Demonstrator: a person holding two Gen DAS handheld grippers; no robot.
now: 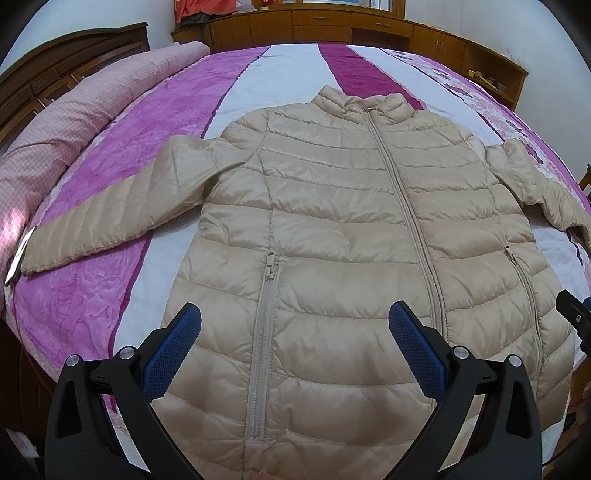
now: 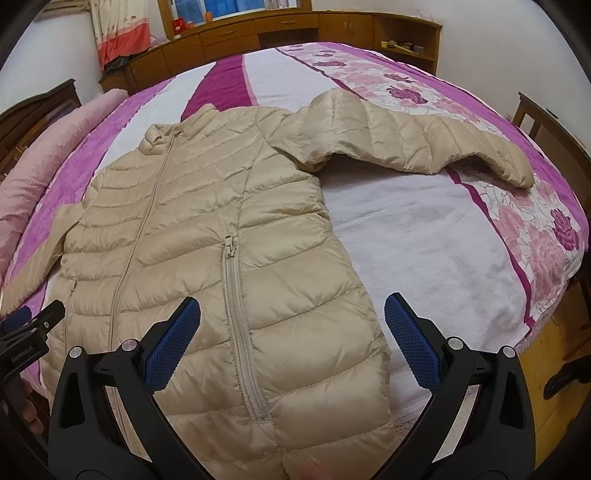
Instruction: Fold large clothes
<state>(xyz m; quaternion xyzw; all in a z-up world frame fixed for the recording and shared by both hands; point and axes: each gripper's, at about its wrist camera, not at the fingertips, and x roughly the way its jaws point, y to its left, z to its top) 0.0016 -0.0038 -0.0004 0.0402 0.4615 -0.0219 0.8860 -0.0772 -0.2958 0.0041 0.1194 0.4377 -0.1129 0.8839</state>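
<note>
- Spread flat on the bed (image 1: 177, 110), front up and zipped: beige puffer jacket (image 1: 332, 221), collar toward the far cabinets (image 1: 332, 22)
- Both sleeves (image 2: 424, 140) stretched out sideways
- Hovering over the hem near the left pocket zip, wide apart and holding nothing: left claw (image 1: 294, 334)
- Wide too and holding nothing, at the jacket's right edge: right claw (image 2: 292, 328)
- Along the bed's left side, a pink rolled quilt (image 1: 74, 122)
</note>
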